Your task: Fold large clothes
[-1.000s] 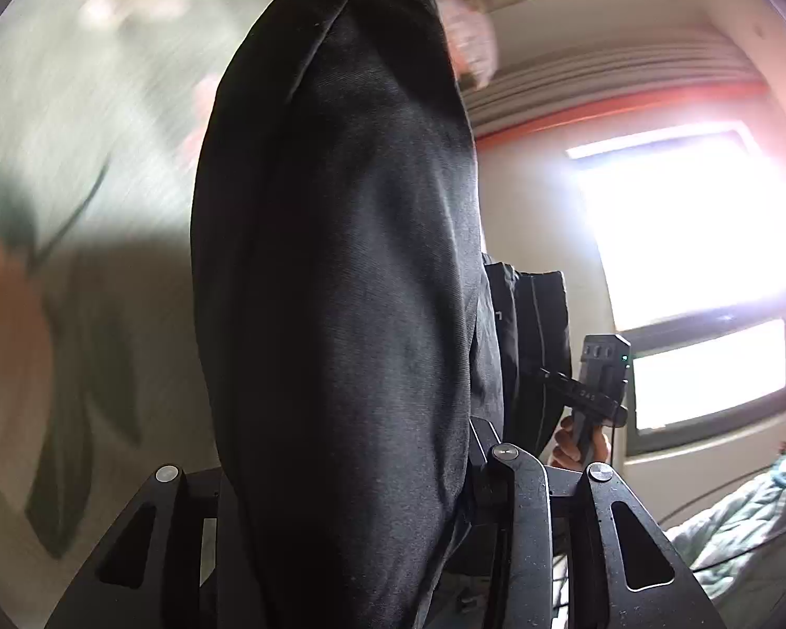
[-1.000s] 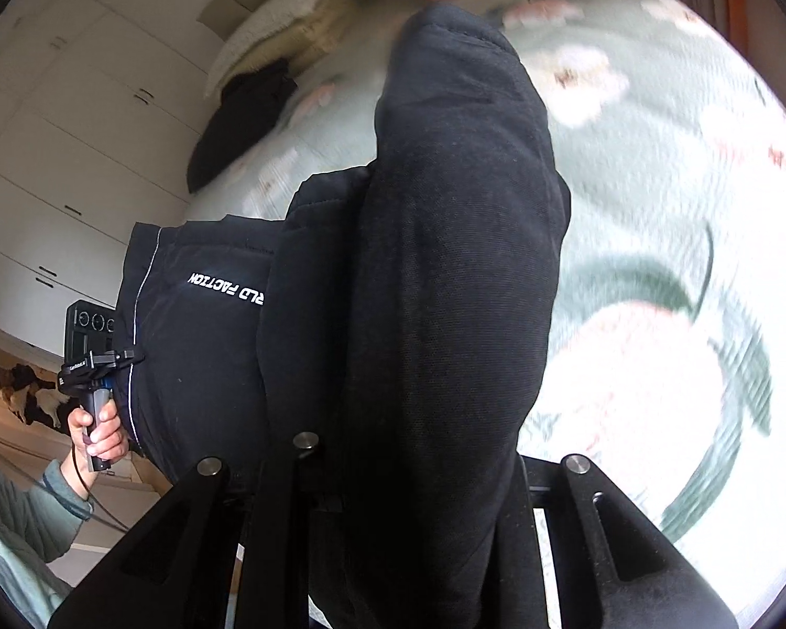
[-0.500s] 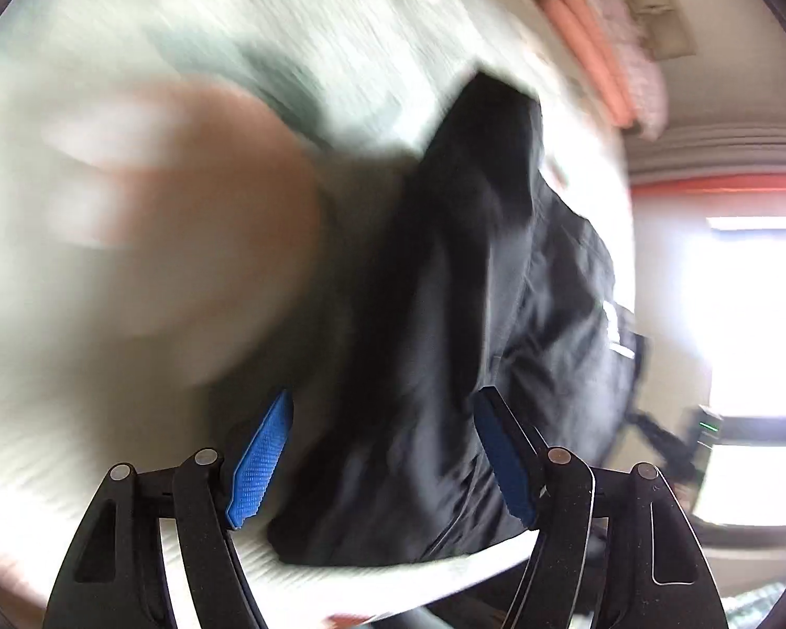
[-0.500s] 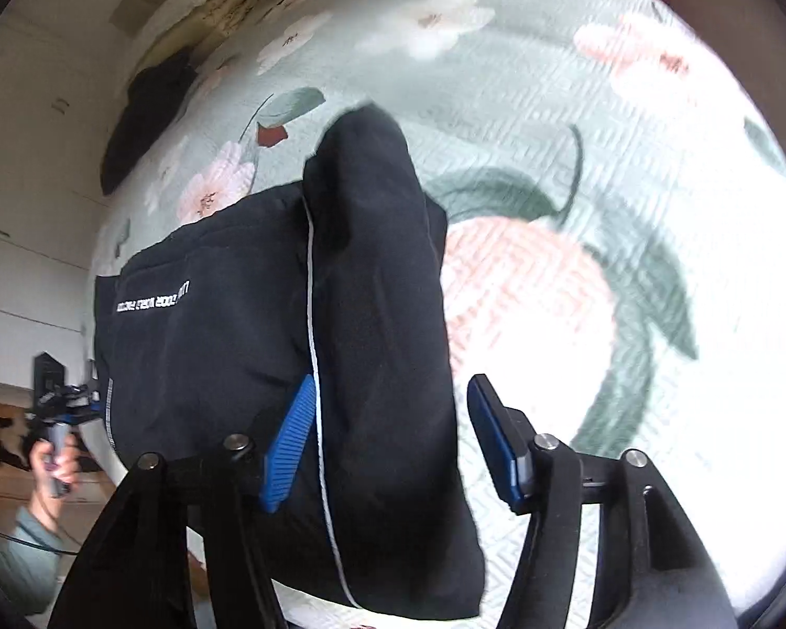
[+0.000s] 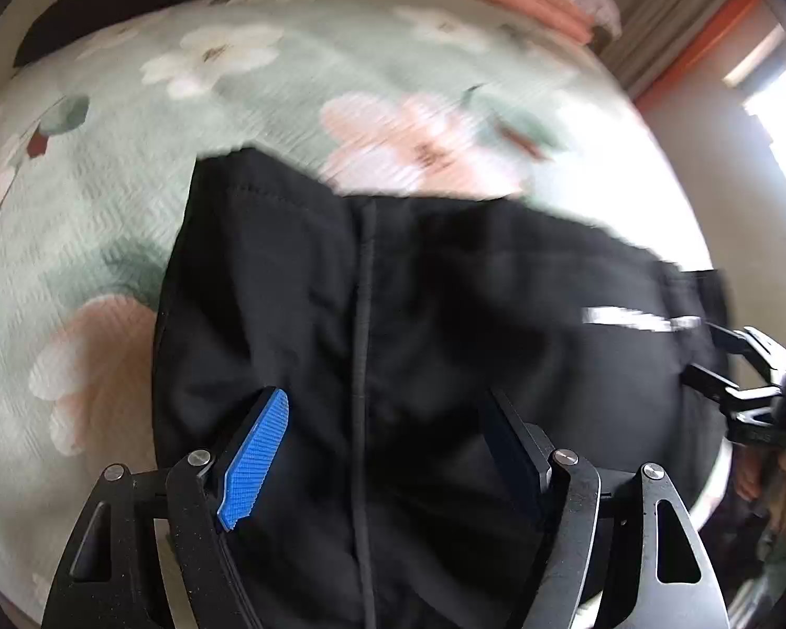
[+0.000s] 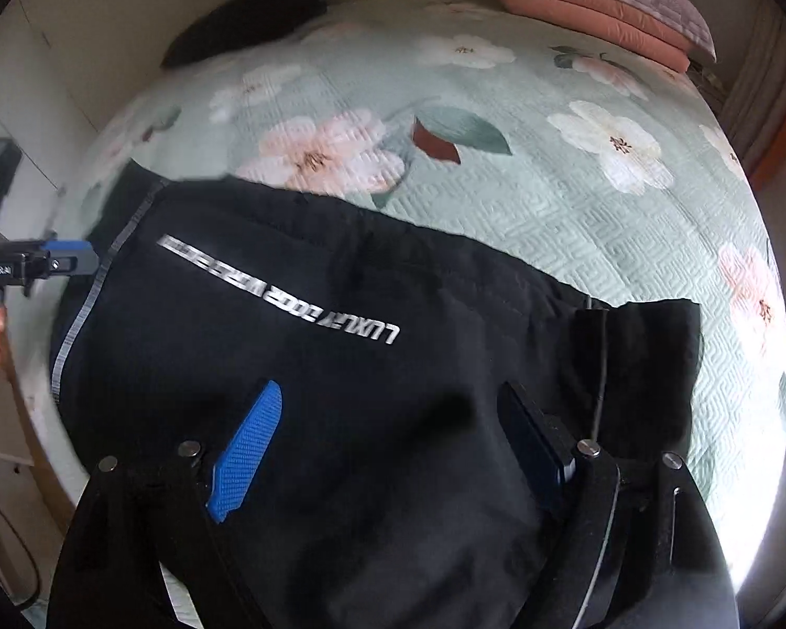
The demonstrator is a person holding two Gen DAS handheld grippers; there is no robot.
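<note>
In the left wrist view, the soft black folded garment [image 5: 445, 340] lies on the green floral quilted bedspread [image 5: 236, 78], near its front edge. It looks limp and light, so we would take it by its corners or hem. Our left gripper [image 5: 388, 451] hangs above it, fingers wide apart, holding nothing.

In the right wrist view, our right gripper [image 6: 393, 445] is likewise spread and empty over the garment's printed panel.

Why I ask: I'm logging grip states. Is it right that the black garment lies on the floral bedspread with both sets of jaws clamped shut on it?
Not quite. The black garment does lie on the floral bedspread, but both wrist views show the jaws of the left gripper and right gripper spread open, holding nothing.
</note>
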